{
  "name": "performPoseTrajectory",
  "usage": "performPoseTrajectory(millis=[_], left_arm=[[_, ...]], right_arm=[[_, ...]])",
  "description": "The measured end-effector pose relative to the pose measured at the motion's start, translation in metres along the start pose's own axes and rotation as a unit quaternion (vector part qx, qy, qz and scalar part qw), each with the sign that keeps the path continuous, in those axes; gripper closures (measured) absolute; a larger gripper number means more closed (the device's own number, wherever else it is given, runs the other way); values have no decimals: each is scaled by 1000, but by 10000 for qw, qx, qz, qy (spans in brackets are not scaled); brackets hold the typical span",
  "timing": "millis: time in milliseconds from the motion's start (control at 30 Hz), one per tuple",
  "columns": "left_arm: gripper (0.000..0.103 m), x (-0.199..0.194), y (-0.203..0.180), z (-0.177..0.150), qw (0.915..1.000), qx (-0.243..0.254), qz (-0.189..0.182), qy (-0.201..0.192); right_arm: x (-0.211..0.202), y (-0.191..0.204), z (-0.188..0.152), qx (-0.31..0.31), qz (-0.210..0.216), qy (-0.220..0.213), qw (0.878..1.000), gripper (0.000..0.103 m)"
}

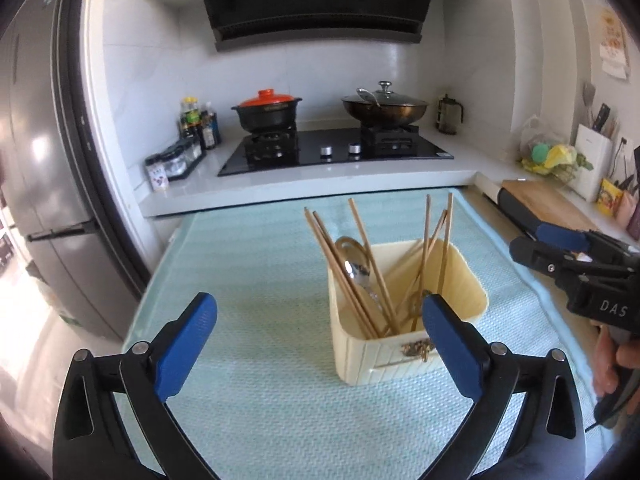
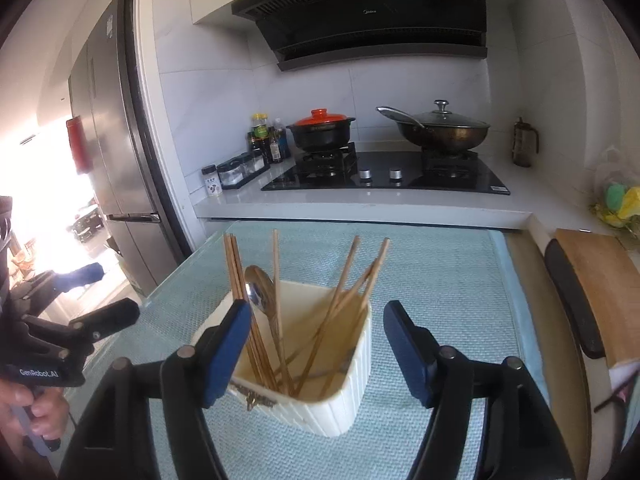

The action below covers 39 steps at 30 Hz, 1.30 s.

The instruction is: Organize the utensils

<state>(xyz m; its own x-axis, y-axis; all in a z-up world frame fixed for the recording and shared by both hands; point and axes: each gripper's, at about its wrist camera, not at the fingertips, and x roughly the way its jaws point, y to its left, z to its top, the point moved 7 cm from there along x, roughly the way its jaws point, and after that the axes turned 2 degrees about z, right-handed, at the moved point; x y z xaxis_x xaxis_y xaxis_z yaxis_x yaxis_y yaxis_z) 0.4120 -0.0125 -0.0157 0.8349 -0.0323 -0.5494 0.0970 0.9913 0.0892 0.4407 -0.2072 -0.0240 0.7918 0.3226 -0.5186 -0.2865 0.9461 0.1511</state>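
Your left gripper hangs over the pale blue mat with its blue pads spread wide and nothing between them. The cream holder stands just ahead of it, off toward its right finger, which overlaps the holder's near corner in that view. Inside, wooden chopsticks lean both ways and a metal spoon rests against the left bunch. Your right gripper has its jaws apart too, empty, with the holder sitting right in front, between the two fingers but untouched. Beyond both, the stove carries a red-lidded pot and a lidded wok.
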Motion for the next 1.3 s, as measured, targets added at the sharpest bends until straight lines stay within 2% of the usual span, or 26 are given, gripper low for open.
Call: performPoseTrajectory(millis=[233,333,467,633,833,1000,1300], left_arm=[[1,-53,-3,-27,9991,58,384,-164],[1,-69,-2,-36,9995,-126,260,-150],[1,-89,-1,-58,9994,-348,-58,59],[1,-102,8,-83,9979,-255,549,244],[0,-119,15,-103,9959,-377,775,259],[1,-134,15,-115,9967,-584,493,282],[1,-150,10,-124,9965,-653,353,378]], right_arm=[[-55,21,-30,72,-232,-13,9997,18],[-75,35,-43,-15,-309,15,9995,16],[-103,52,-59,-161,-508,-63,9986,15],[-130,67,-77,-255,-830,-52,9962,12],[-154,85,-96,-162,-792,-50,9967,12],[-165,94,-112,-160,-864,64,9961,12],[-185,110,-122,-297,-955,180,9948,12]])
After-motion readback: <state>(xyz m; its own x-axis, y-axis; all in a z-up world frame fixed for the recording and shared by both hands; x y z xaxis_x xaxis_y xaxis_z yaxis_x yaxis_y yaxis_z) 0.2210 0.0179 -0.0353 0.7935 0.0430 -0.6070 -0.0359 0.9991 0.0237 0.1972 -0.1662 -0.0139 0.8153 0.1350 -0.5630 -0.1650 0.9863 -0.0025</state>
